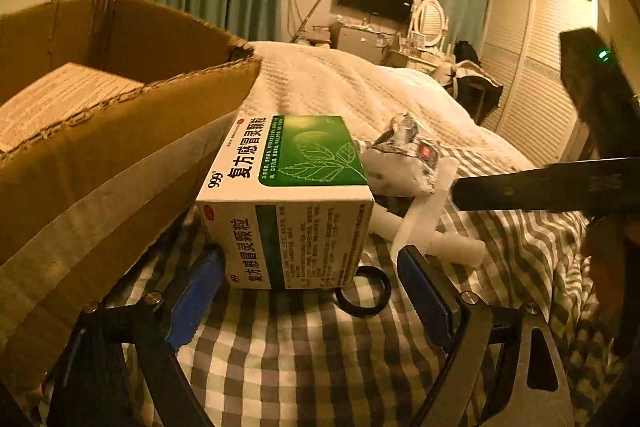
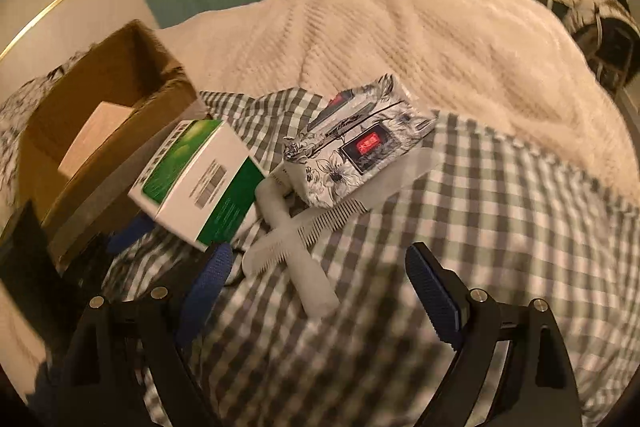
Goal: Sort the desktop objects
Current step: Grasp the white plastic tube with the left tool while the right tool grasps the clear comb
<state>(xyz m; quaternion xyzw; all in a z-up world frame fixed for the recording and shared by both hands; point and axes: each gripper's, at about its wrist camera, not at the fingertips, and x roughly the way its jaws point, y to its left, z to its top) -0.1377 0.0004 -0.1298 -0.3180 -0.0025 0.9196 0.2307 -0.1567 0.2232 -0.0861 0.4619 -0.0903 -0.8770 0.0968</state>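
Jaws wide on left gripper [image 1: 310, 291] — medicine box [image 1: 288, 199] just ahead.

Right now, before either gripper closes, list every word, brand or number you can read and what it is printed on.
"999": top and front of the green and white medicine box.
"复方感冒灵颗粒": same box, top and front.
Fine print on the box: too small to read.
Red label on the floral tissue pack: blurred, unreadable.
Printed sheet inside the cardboard box: too faint to read.
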